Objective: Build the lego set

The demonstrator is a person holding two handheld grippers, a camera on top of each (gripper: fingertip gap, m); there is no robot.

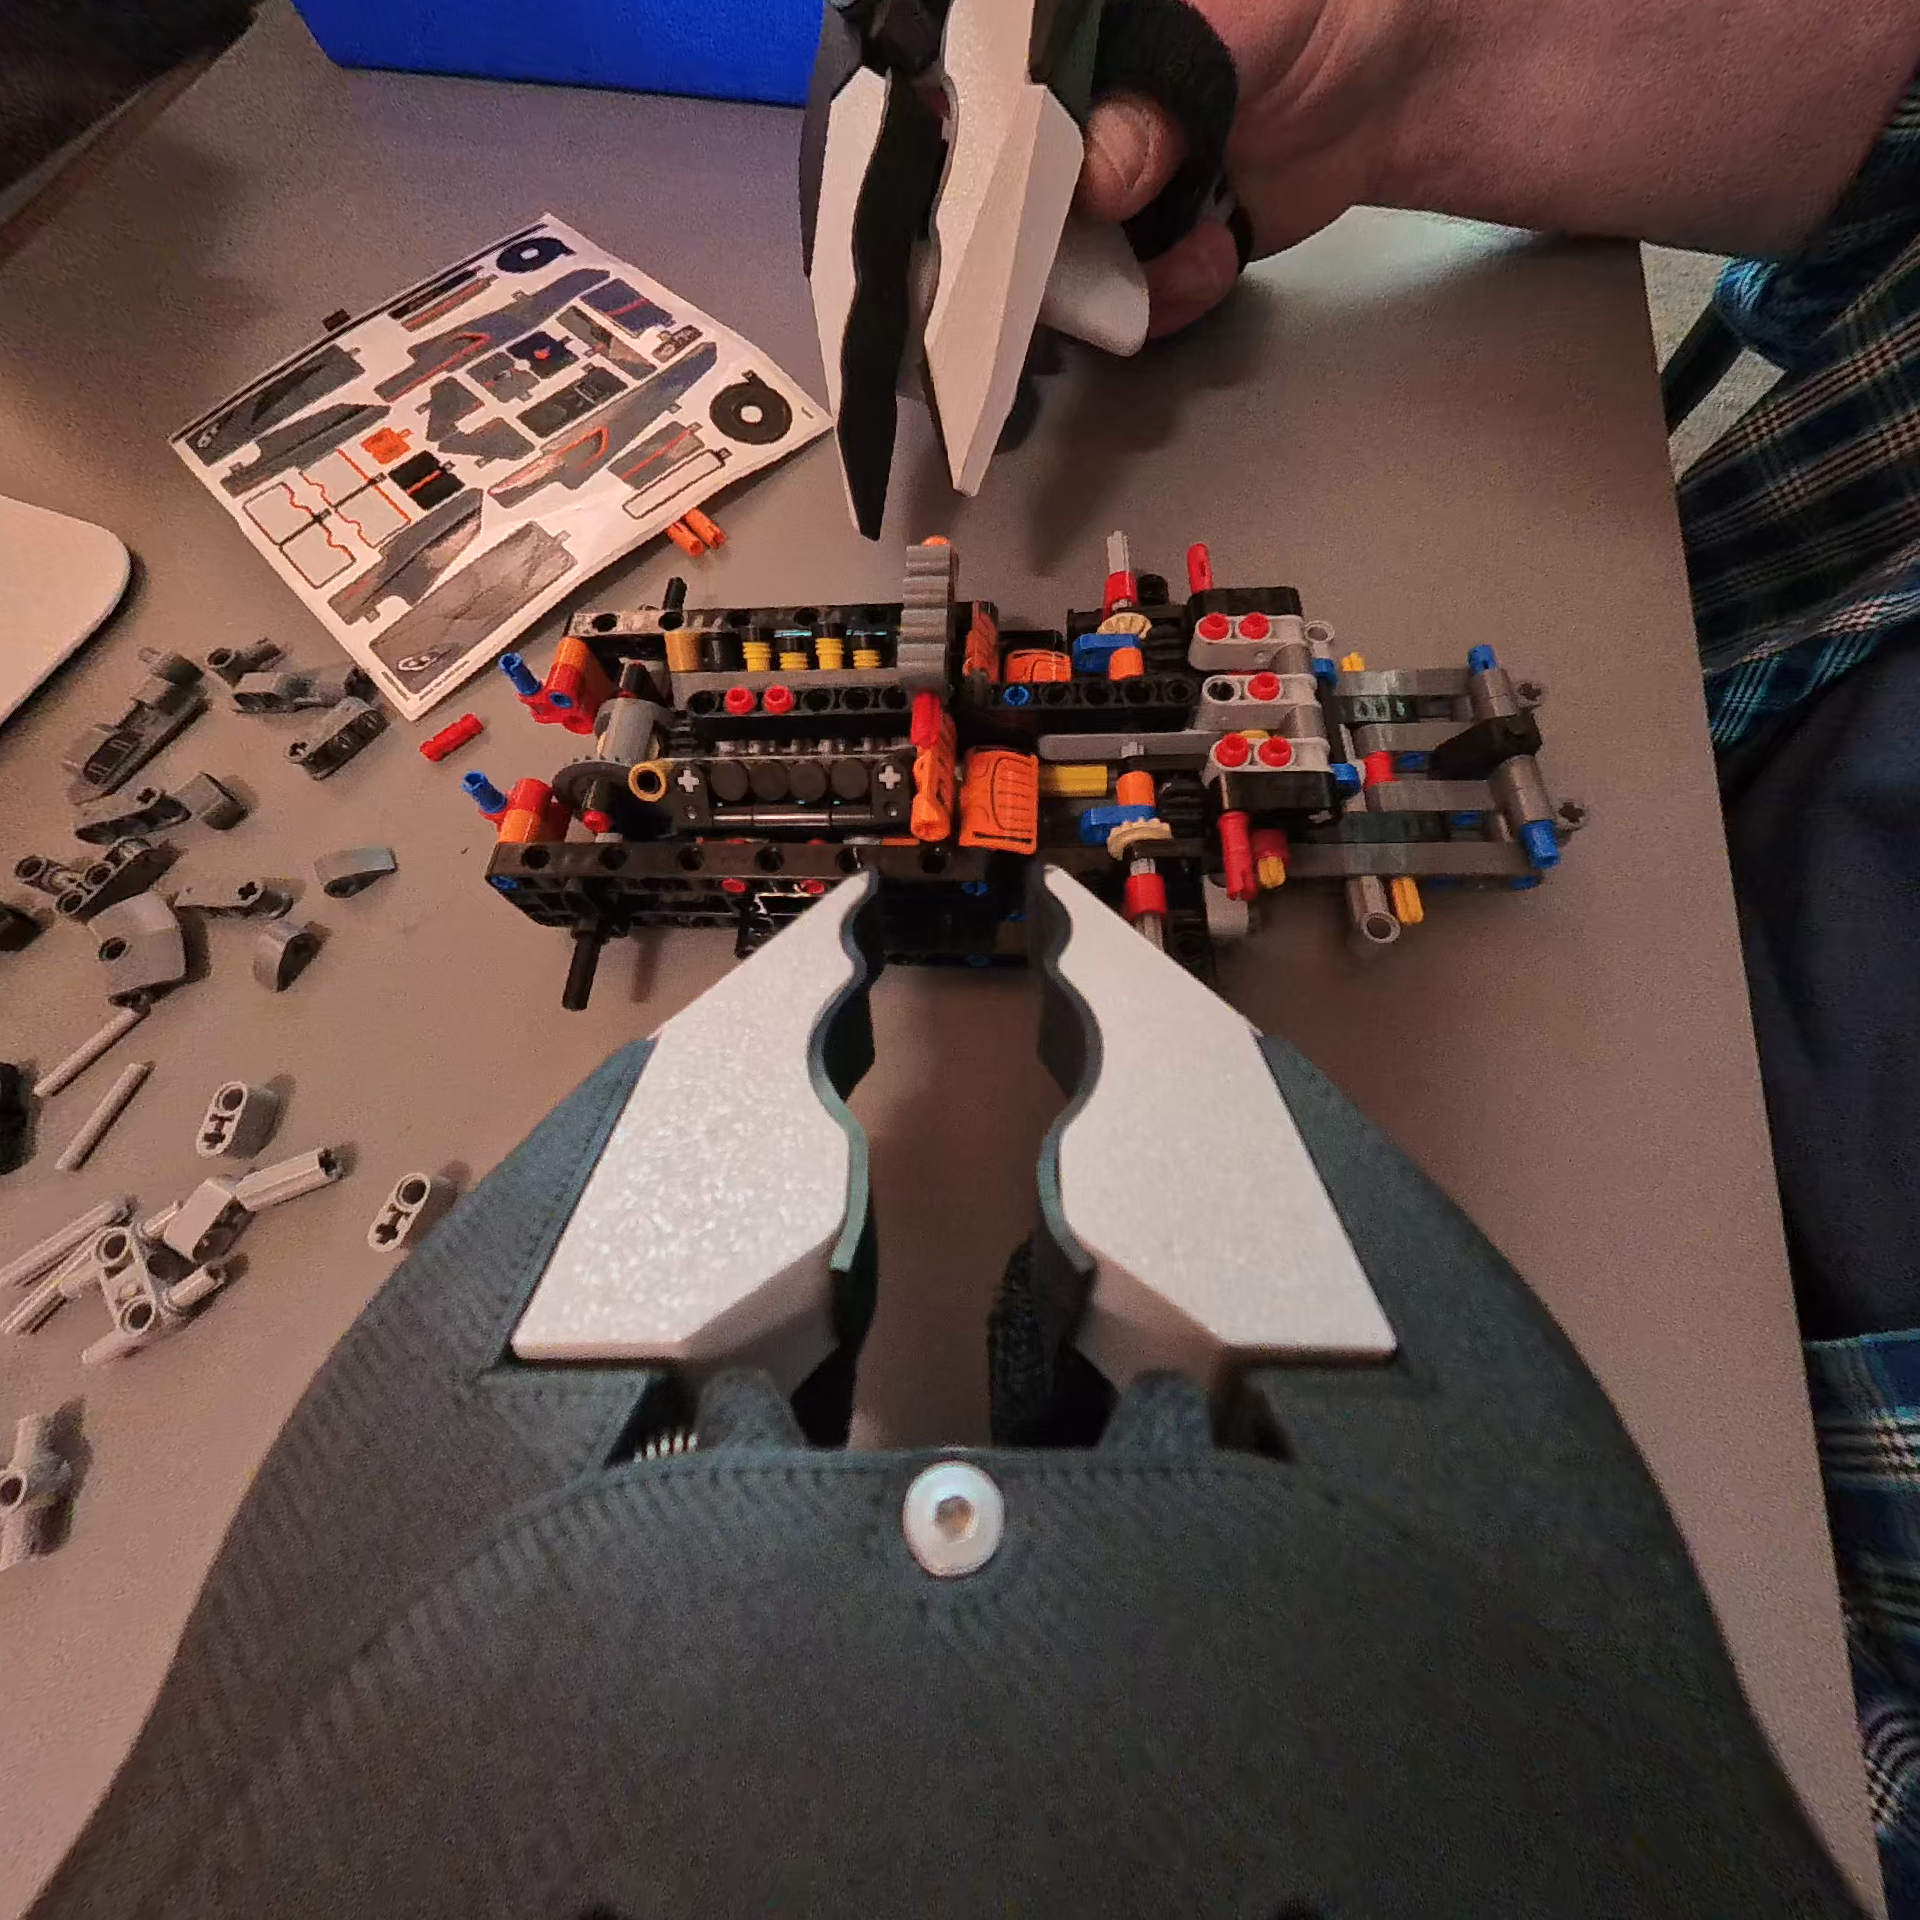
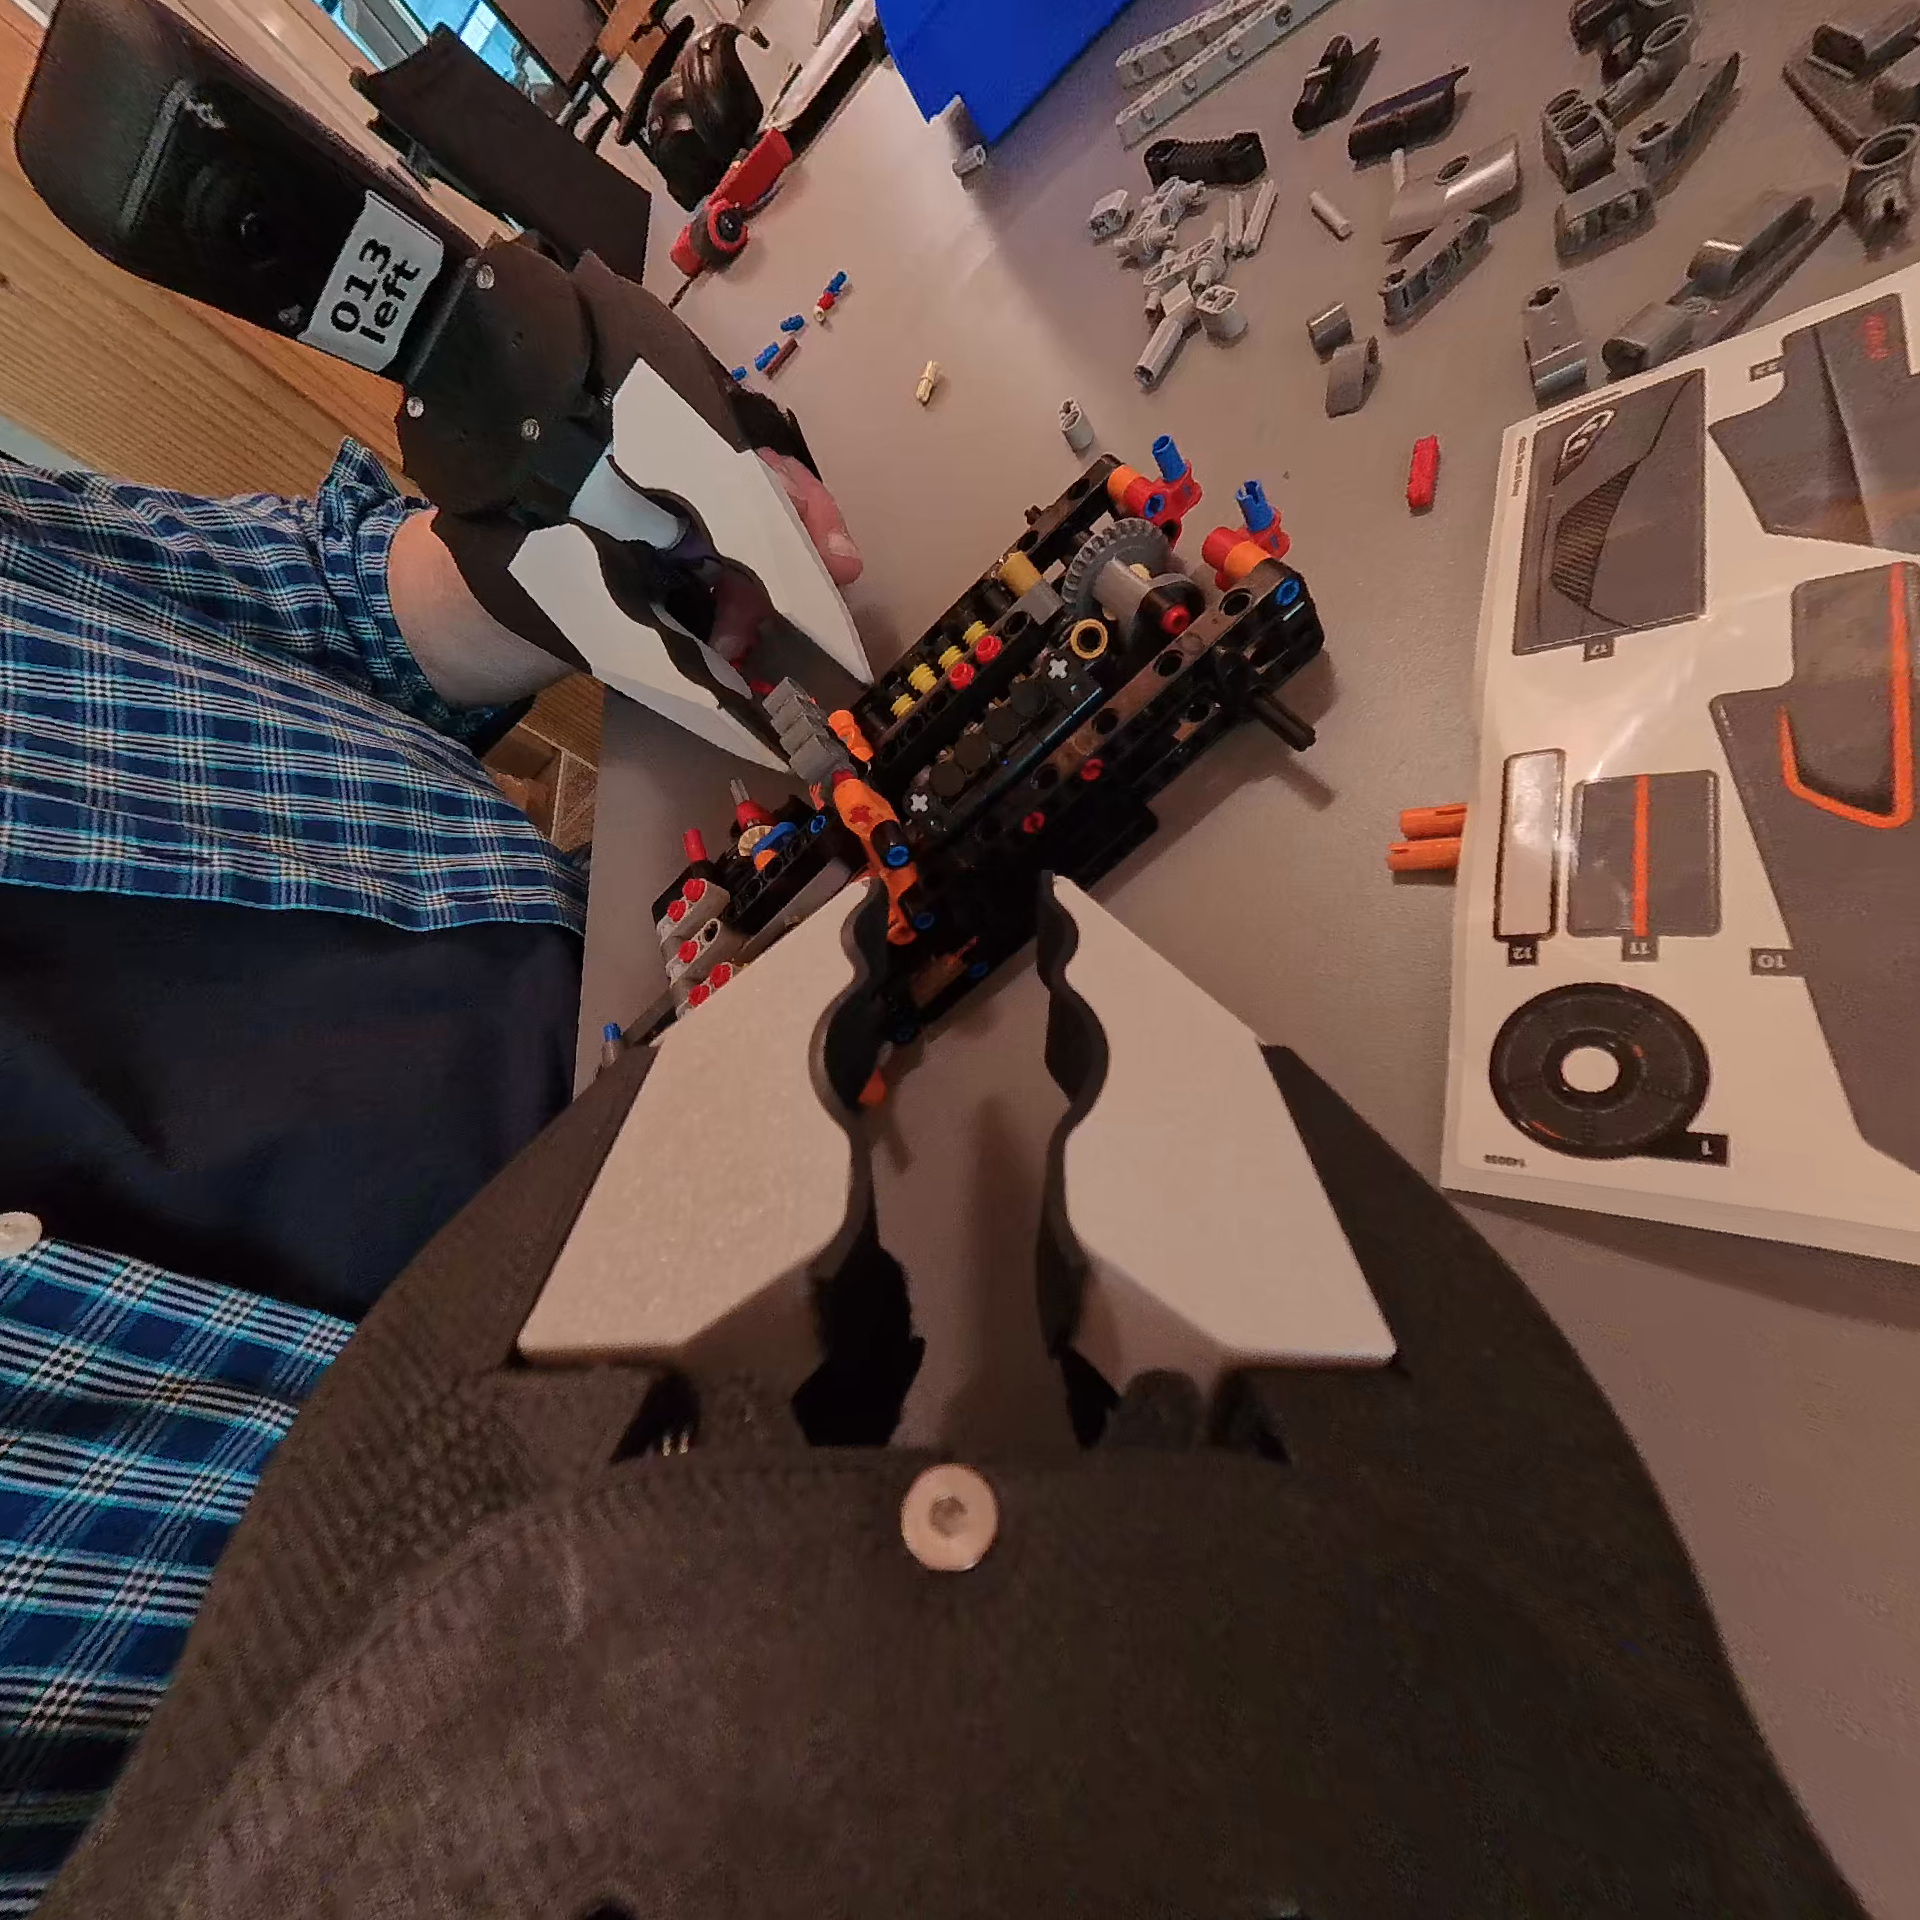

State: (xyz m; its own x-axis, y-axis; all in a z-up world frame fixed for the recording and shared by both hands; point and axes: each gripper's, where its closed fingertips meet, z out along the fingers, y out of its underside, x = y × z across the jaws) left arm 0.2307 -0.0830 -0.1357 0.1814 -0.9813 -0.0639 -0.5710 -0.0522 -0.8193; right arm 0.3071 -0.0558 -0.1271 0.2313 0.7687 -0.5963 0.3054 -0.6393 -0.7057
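Nearest us in the left wrist view, the left gripper (image 1: 951, 883) has its jaws parted, tips at the near edge of the lego chassis (image 1: 997, 748); whether they pinch its black frame we cannot tell. In that same view the chassis lies flat on the grey table (image 1: 1403, 1143), its long axis running left to right across our line of sight, the black beam frame and grey gear toward the left, the lighter grey linkage end toward the right, beside the person's plaid sleeve (image 1: 1808, 499). Above its far side the right gripper (image 1: 914, 509) points down, jaws slightly apart and holding nothing, its tips just over an upright grey ribbed piece (image 1: 928, 613) standing on the chassis. From the right wrist view the right gripper (image 2: 951, 894) shows the same gap, the chassis (image 2: 1039, 707) running diagonally away from it and the left gripper (image 2: 821, 717) reaching in from the far side. Two orange pins (image 1: 694, 532) lie just beyond the chassis, a single red pin (image 1: 452, 736) off its left end. Farther left, loose grey parts (image 1: 156, 831) lie scattered, and the sticker sheet (image 1: 488, 447) lies flat past them. A blue box (image 1: 561, 42) stands at the far edge.
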